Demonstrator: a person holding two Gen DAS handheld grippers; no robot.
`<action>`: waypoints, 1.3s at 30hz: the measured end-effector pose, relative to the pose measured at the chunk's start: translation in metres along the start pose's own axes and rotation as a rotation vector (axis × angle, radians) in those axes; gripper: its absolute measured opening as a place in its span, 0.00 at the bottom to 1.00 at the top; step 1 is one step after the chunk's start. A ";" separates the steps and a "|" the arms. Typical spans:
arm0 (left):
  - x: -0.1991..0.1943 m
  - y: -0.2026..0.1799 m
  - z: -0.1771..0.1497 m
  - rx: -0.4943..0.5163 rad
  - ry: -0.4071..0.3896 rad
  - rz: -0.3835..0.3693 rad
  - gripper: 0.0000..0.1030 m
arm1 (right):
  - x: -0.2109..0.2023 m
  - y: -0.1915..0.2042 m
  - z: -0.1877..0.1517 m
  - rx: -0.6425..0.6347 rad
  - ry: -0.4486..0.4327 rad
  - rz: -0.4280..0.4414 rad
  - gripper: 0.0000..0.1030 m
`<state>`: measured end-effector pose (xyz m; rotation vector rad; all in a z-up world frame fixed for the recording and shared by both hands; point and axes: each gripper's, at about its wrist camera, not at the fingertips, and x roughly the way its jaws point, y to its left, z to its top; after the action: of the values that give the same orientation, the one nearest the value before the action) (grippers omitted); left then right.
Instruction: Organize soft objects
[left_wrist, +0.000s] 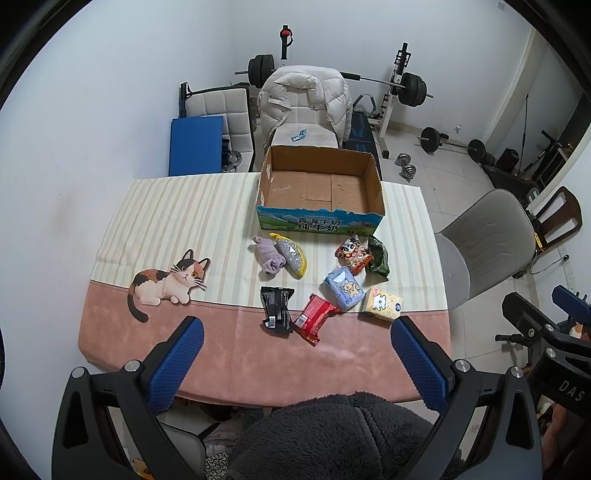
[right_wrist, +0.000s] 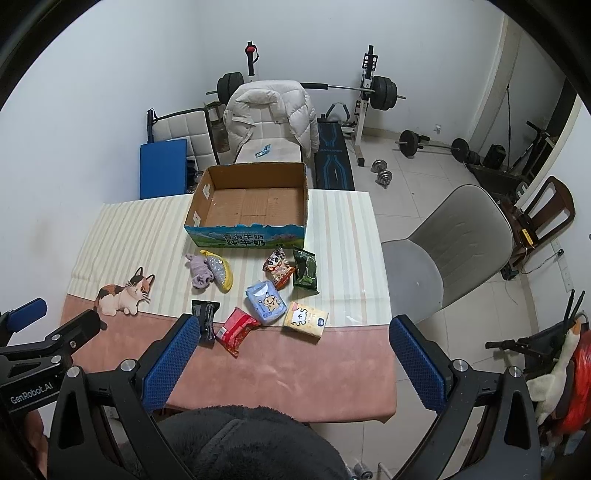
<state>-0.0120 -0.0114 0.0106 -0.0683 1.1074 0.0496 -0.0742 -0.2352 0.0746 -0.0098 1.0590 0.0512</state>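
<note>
Both hand-held grippers hung above the near edge of the surface (left_wrist: 122, 332), each with its blue pads spread wide and nothing between them. The left hand-held gripper (left_wrist: 295, 354) and the right hand-held gripper (right_wrist: 293, 352) were side by side, the right one also showing at the right margin of the left wrist view. The soft things lay in a loose cluster ahead of both, between the grippers and an open cardboard box (left_wrist: 320, 186) that stood at the far side of the surface with nothing in it. Nearest were a black packet (left_wrist: 276, 306) and a red packet (left_wrist: 314, 318), touching at their near corners; the red one lay with its long axis slanting from near left to far right. Just beyond them sat a blue tissue pack (left_wrist: 344, 290) and a yellow tissue pack (left_wrist: 383, 303), close together. Farther on, near the front wall of the box, were a cartoon snack bag (left_wrist: 352, 254) against a dark green bag (left_wrist: 379, 258), and to the left a rolled lilac cloth (left_wrist: 270, 256) leaning on a yellow and silver pouch (left_wrist: 293, 254). In the right wrist view the black packet was partly hidden behind that gripper's left finger. Judging by position, the black and red packets lay straight ahead of the left gripper, and the yellow tissue pack was closer to the right one; either would need to reach forward and down.
</note>
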 end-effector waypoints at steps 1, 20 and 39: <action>-0.001 0.000 0.000 0.000 -0.001 0.000 1.00 | -0.001 0.001 0.000 -0.002 0.000 0.000 1.00; -0.004 0.009 -0.001 -0.011 -0.013 -0.002 1.00 | -0.013 0.009 -0.004 -0.011 -0.019 0.004 1.00; -0.012 0.010 -0.001 -0.003 -0.024 -0.003 1.00 | -0.016 0.009 -0.004 -0.013 -0.027 0.007 1.00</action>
<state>-0.0190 -0.0015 0.0206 -0.0720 1.0837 0.0495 -0.0862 -0.2269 0.0867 -0.0166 1.0313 0.0646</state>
